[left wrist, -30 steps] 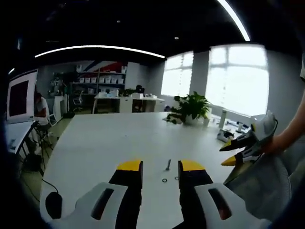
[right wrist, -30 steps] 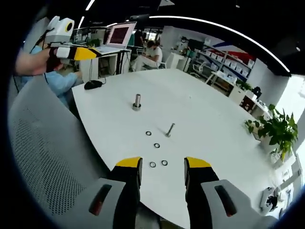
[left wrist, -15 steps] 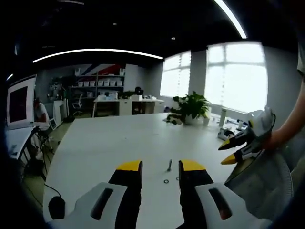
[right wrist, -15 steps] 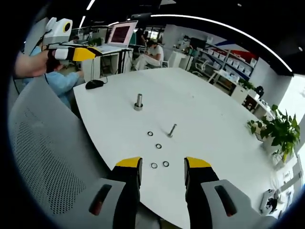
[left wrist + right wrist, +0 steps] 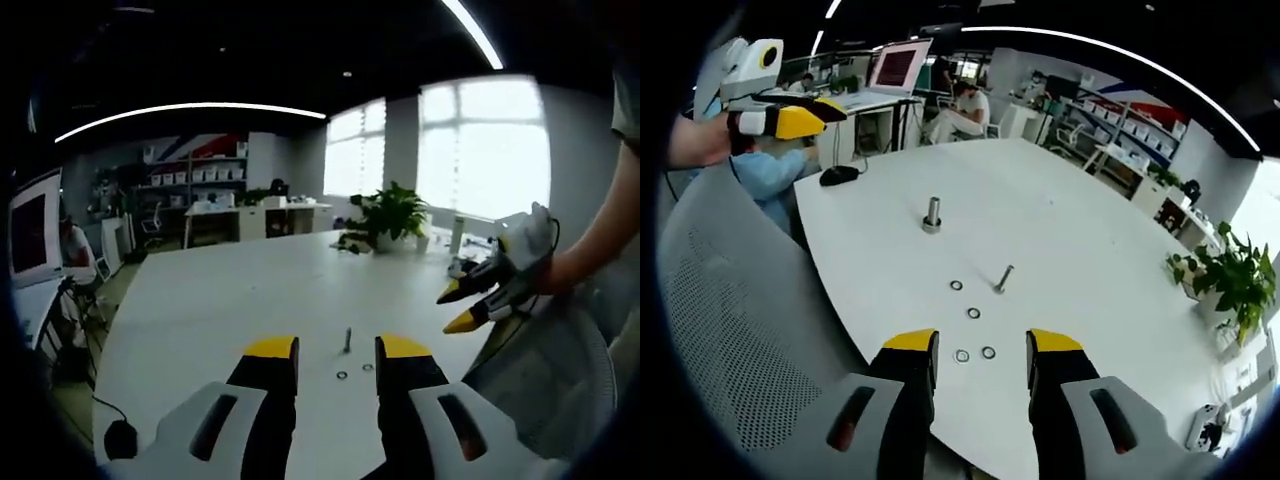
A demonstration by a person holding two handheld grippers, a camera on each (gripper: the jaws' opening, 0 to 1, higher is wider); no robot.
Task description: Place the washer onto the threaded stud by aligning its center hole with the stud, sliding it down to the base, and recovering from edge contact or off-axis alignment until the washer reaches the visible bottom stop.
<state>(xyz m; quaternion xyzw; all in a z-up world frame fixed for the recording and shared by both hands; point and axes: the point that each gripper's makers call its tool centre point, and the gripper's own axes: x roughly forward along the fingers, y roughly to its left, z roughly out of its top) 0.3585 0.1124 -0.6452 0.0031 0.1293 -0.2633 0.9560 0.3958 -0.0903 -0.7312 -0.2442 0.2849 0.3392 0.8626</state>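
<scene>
**Both grippers hovering spread over the white table, washers still loose**

In the right gripper view, the right gripper point(image 5: 979, 345) is hanging above the near edge of the white table point(image 5: 1080, 250) with its yellow-tipped jaws standing apart and nothing between them. Four washers are lying flat on the tabletop ahead of it: two point(image 5: 962, 355) point(image 5: 988, 352) are sitting side by side in the gap between the jaws, a third washer point(image 5: 973, 313) is lying just beyond them toward 12 o'clock, and a fourth washer point(image 5: 956, 285) is resting a little further on, toward 11 o'clock. A loose bolt point(image 5: 1002, 279) is lying on its side just beside the fourth washer, at about 1 o'clock from the jaws. The threaded stud point(image 5: 932, 214) is standing upright on its base further along at 11 o'clock, well apart from every washer and bare of any. The left gripper point(image 5: 810, 118) is showing at 10 o'clock, gripped by a hand point(image 5: 695, 140) above a grey mesh chair back point(image 5: 730, 340); whether its jaws are parted I cannot tell here. A black mouse point(image 5: 839, 175) is sitting near the table's far corner.

In the left gripper view, the left gripper point(image 5: 337, 350) is floating over the table with its jaws spread, empty, and the bolt point(image 5: 347, 340) and two washers point(image 5: 342, 375) point(image 5: 367, 367) are lying between the tips. The right gripper is coming in at 3 o'clock, jaws parted.
</scene>
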